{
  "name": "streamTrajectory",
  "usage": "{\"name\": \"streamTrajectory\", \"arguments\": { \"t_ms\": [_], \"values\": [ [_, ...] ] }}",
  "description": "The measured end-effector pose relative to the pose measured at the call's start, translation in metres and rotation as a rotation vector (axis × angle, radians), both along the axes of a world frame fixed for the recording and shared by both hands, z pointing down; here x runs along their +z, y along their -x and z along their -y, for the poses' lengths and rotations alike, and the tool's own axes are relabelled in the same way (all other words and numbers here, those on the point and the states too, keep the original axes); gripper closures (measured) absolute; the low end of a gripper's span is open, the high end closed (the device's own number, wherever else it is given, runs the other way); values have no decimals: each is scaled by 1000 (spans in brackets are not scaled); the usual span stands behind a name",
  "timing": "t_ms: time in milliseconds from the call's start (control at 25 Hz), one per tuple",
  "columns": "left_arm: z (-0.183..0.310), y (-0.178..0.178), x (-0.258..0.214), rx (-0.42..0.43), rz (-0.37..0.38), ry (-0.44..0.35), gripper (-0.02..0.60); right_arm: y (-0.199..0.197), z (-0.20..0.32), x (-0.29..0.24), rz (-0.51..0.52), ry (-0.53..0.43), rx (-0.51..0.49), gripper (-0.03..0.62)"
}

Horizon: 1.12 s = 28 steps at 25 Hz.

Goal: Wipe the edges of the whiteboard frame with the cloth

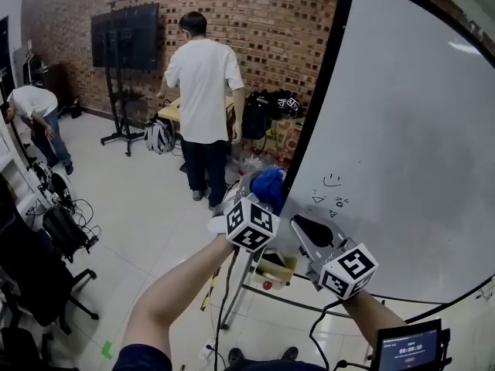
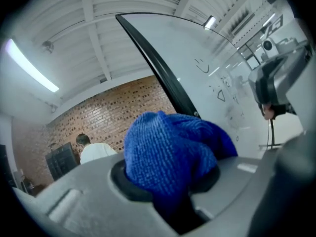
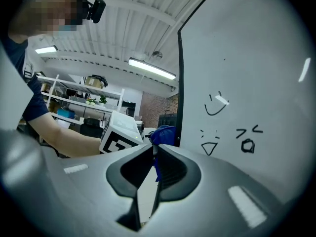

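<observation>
Your left gripper (image 2: 169,189) has its jaws squeezed on the blue cloth (image 2: 168,147), which bulges out in front. The cloth is just beside the black frame (image 2: 158,68) of the whiteboard (image 3: 256,58). Your right gripper (image 3: 154,149) has its jaws pinched together, with nothing in them.

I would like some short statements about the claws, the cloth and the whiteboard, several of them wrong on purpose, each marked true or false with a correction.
1. The left claw holds a blue cloth. True.
2. The right claw is wide open. False: its jaws stand almost together.
3. The whiteboard is blank. False: small black doodles sit near its left edge.
4. A person in a white shirt stands by the brick wall. True.
5. The whiteboard's frame is black. True.
</observation>
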State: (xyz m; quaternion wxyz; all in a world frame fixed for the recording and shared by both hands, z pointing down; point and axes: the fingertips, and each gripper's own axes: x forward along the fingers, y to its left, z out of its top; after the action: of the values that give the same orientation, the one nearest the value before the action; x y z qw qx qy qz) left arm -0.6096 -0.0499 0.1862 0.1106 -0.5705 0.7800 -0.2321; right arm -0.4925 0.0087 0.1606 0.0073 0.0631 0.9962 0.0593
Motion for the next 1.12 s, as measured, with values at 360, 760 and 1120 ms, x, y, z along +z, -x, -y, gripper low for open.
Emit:
{"name": "streamTrajectory", "arguments": {
  "t_ms": [360, 760, 1120],
  "values": [
    [20, -16, -50, 27, 47, -12, 453, -7, 11, -47, -2, -101, 22, 562],
    [36, -9, -101, 21, 78, -25, 451, 2, 32, -119, 72, -111, 89, 571],
    [36, 3, -150, 14, 125, -38, 451, 19, 29, -179, 144, -134, 87, 572]
  ]
}}
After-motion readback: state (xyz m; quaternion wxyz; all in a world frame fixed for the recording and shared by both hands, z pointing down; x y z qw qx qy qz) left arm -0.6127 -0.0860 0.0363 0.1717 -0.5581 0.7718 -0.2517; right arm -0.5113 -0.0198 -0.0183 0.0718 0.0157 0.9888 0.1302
